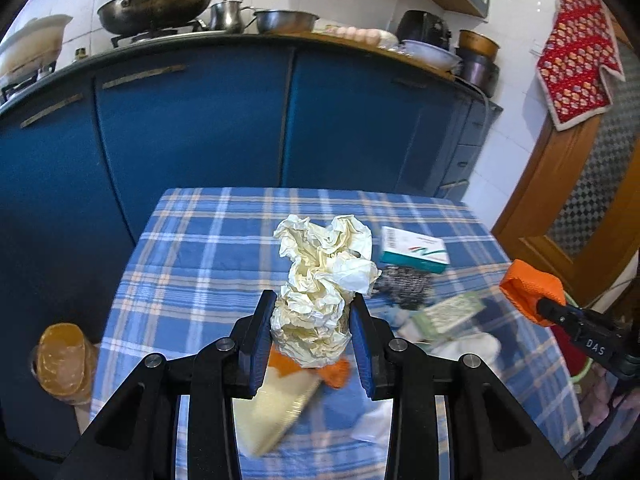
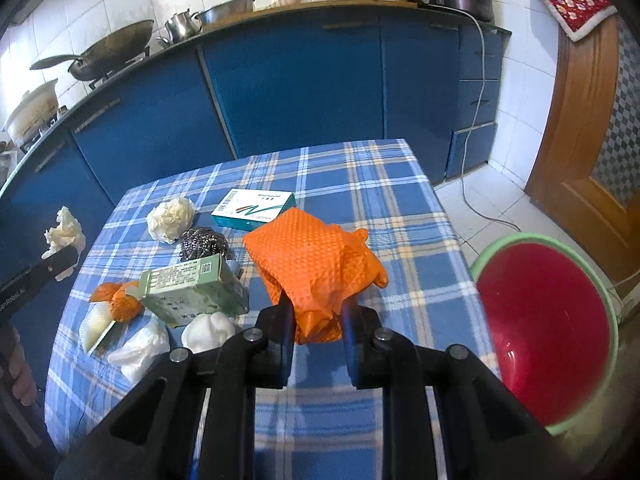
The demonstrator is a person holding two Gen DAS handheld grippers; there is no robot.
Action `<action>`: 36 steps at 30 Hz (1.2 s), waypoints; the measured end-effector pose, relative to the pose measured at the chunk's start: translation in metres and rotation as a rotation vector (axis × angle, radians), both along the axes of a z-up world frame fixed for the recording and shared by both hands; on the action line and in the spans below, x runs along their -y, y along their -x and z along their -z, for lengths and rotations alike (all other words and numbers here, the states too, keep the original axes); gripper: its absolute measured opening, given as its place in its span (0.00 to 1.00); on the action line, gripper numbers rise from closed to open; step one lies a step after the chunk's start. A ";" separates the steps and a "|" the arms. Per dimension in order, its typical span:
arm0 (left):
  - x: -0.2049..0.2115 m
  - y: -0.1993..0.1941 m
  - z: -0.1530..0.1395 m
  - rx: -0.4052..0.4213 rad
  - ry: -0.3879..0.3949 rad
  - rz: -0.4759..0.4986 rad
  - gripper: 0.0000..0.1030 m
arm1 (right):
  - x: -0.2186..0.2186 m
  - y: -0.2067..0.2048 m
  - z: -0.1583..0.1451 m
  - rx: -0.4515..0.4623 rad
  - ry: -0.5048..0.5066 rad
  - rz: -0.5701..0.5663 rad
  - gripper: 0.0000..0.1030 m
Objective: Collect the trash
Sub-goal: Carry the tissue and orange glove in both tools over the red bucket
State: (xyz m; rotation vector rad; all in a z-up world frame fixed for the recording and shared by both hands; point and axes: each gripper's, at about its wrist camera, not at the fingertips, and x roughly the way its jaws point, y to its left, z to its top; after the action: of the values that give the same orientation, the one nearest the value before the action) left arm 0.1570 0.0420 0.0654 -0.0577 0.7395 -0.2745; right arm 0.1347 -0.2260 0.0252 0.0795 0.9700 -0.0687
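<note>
— While both of our hands are loaded, where do we stand on collecting the trash?

— Mid-carry, we'd judge. Our left gripper (image 1: 312,336) is clamped on a crumpled wad of cream paper (image 1: 320,292), held clear above the checked tablecloth (image 2: 360,176). Our right gripper (image 2: 316,316) is pinched tight on the bunched end of an orange textured glove (image 2: 312,256), which hangs free of the cloth.

— And the place to put them?

— We take the red basin with the green rim (image 2: 548,320) for the bin; it sits on the floor just off the table's right side, near our right gripper.

— So what does the next move call for?

— Swinging the glove out over the basin's mouth before we part the jaws, since a limp glove could drape over the rim. The paper wad then has to cross the whole table to get there, so we should keep the two grippers from meeting.

— What is left after that?

— Plenty on the cloth: another paper ball (image 2: 170,220), a steel scourer (image 2: 202,244), a teal-and-white box (image 2: 252,208), a green carton (image 2: 196,288), an orange wrapper scrap (image 2: 118,300) and white tissues (image 2: 140,348) near the front edge.
</note>
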 end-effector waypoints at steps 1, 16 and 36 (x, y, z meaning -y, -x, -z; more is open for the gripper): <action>0.005 0.003 -0.002 0.004 0.004 0.010 0.36 | 0.003 0.004 -0.003 0.006 -0.002 0.006 0.23; 0.088 0.034 -0.013 0.012 0.010 0.161 0.36 | 0.065 0.052 -0.022 0.053 -0.026 0.127 0.23; 0.222 0.064 -0.002 -0.033 -0.026 0.377 0.36 | 0.160 0.103 -0.019 0.064 -0.046 0.331 0.23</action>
State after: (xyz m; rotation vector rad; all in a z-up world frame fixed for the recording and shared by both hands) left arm 0.0932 -0.1800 0.0675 0.1031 0.7839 -0.6240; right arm 0.0317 -0.3860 0.0442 0.2831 0.8869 -0.3466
